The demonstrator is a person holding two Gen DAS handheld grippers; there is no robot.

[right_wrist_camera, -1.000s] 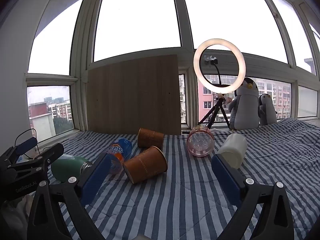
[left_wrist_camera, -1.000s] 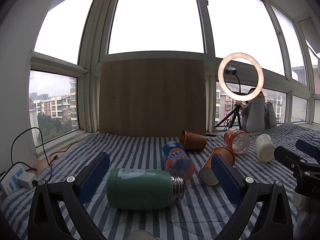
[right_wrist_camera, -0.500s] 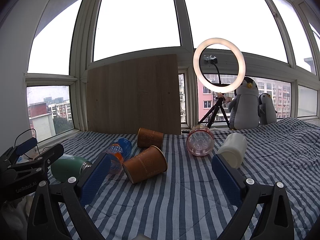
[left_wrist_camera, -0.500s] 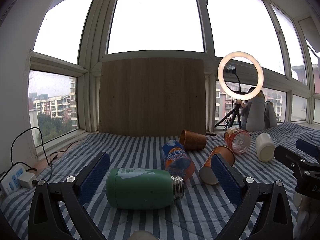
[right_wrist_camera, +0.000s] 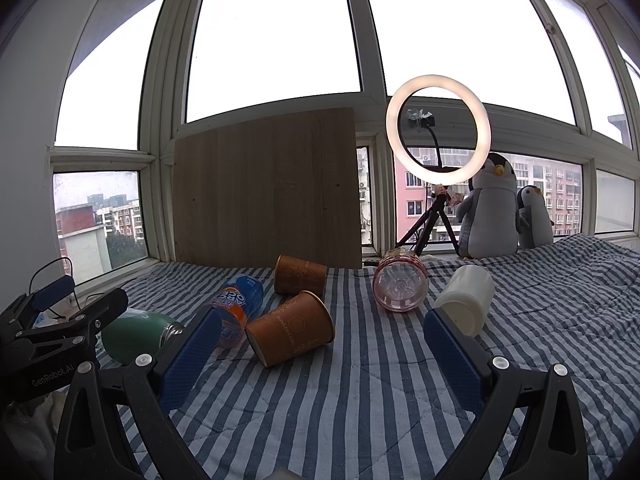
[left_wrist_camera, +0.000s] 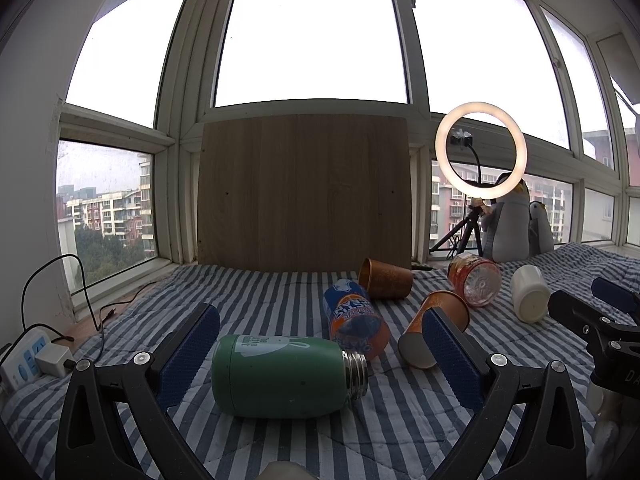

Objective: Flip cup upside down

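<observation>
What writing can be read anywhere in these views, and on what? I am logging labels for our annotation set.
"GenRobot.AI": on the left gripper body, seen from the right wrist view.
"RONGZHUANG", roughly: small print on the nearer brown paper cup.
Large brand lettering on the orange soda bottle: upside down, not reliably readable.
White print on the green flask: too small to read.
"D...": cut-off lettering on the right gripper body.

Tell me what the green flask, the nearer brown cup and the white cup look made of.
Green flask: likely painted metal; matte green body, bare silvery threaded neck.
Nearer brown cup: probably paper or card; matte printed wall, thin rolled rim, pale inside seen from the left wrist view.
White cup: smooth, opaque, faint sheen; ceramic or plastic, cannot tell which.
</observation>
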